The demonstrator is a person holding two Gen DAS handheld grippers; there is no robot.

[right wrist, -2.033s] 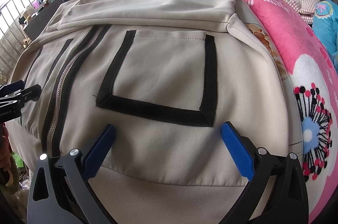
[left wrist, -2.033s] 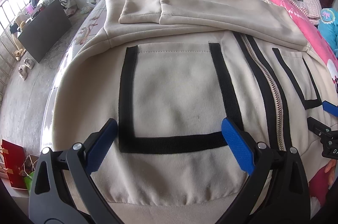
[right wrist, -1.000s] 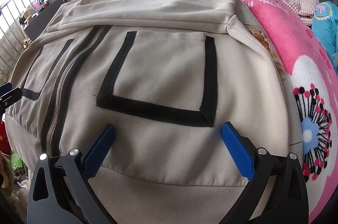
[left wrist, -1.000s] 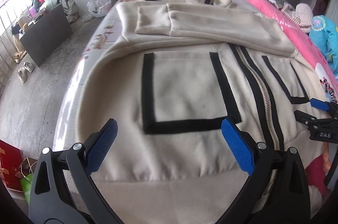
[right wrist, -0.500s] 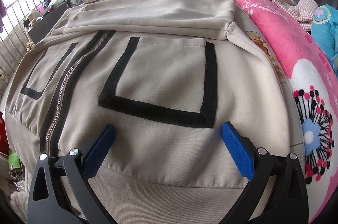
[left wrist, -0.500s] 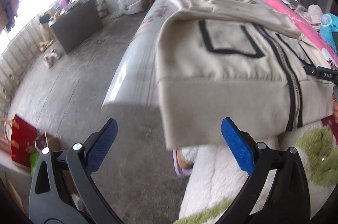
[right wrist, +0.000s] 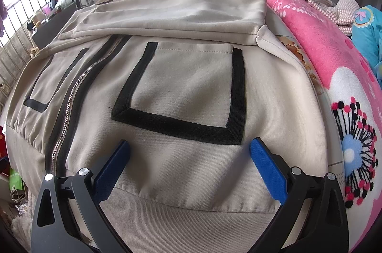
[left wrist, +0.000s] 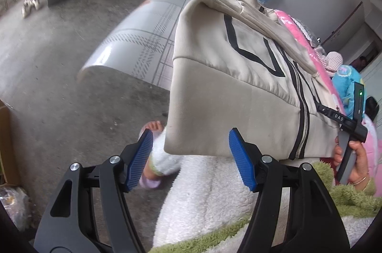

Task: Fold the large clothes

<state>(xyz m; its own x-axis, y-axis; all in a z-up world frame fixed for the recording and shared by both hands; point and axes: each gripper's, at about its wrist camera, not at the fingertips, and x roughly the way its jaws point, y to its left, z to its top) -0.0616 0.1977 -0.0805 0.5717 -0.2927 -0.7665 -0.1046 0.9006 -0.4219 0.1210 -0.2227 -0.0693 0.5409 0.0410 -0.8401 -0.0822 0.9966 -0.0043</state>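
Note:
A beige zip-up jacket (right wrist: pixel 188 86) with black-edged pockets lies front-up on the bed, sleeves folded across its chest. Its ribbed hem (left wrist: pixel 214 114) hangs over the bed's end. My left gripper (left wrist: pixel 191 152) is open and empty, below and in front of the hem's left corner. My right gripper (right wrist: pixel 191 162) is open and empty, just above the hem below the right pocket (right wrist: pixel 188 95). The right gripper's body (left wrist: pixel 343 121) shows in the left wrist view, held by a hand at the hem's right end.
A pink flowered blanket (right wrist: pixel 334 66) lies along the bed's right side. The grey patterned mattress (left wrist: pixel 143 38) edge and concrete floor (left wrist: pixel 47 66) are to the left. A white and green fluffy garment (left wrist: pixel 214 193) and a slippered foot (left wrist: pixel 152 131) are below the hem.
My left gripper has drawn back off the jacket, dropped below the bed's end and tilted; it now looks at the hem from below. The right gripper has hardly moved.

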